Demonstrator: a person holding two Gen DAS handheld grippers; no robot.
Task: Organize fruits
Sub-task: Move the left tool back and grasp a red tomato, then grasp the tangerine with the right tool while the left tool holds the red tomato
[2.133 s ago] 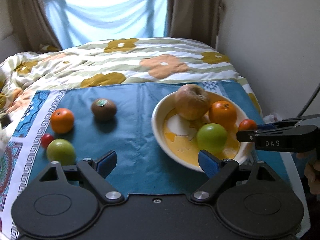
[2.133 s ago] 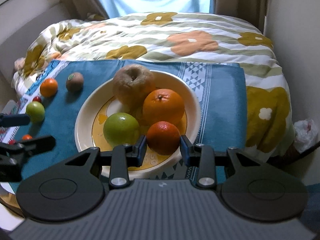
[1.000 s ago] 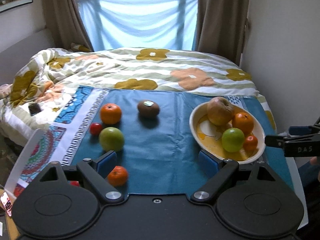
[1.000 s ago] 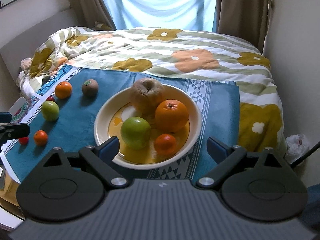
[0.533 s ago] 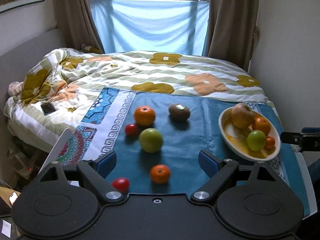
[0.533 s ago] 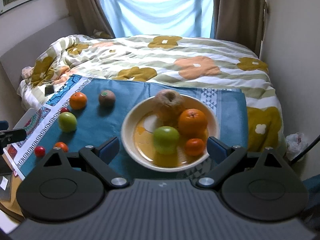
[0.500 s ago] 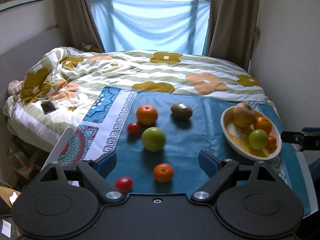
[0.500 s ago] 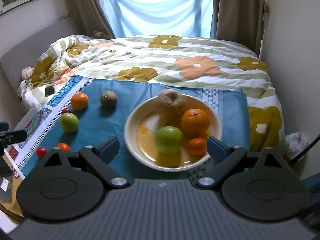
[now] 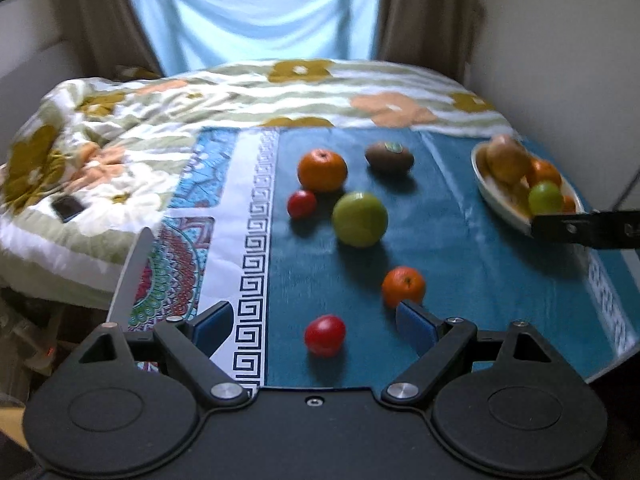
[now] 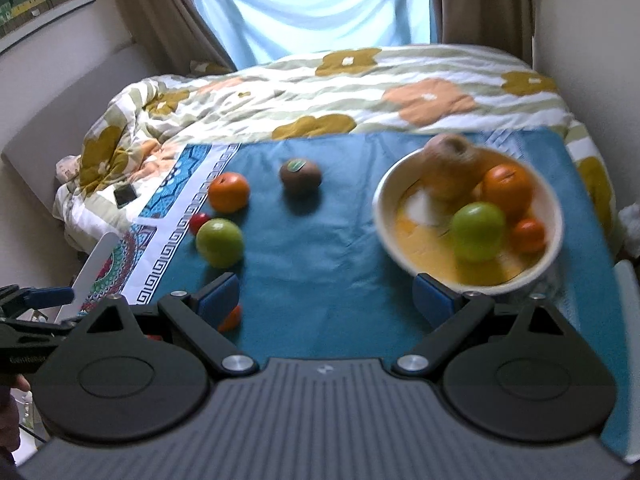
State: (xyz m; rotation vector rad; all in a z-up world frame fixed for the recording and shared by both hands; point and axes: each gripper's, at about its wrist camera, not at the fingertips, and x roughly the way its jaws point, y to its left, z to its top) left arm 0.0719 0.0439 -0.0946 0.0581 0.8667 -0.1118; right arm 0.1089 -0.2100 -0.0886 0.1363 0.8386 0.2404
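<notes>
On the blue cloth [image 9: 460, 248] lie loose fruits: a red tomato [image 9: 325, 335], a small orange [image 9: 403, 286], a green apple [image 9: 360, 219], a bigger orange [image 9: 322, 170], a small tomato [image 9: 302, 204] and a kiwi [image 9: 390, 156]. My left gripper [image 9: 314, 326] is open; the red tomato sits between its blue pads in the picture, untouched. The cream bowl [image 10: 382, 208] at the right holds a green apple [image 10: 476, 230], two oranges and a brown apple [image 10: 450, 164]. My right gripper [image 10: 326, 302] is open over bare cloth, left of the bowl.
A bed with a flowered quilt [image 9: 248, 92] lies behind the table, a dark phone [image 9: 66, 208] on it. A white panel [image 9: 132, 272] stands at the table's left edge. A wall runs along the right, and curtains hang at the back.
Both grippers have swung left: the bowl has slid to the right in both views. The left gripper now sits closer to the loose fruits, with the red tomato between its pads.
</notes>
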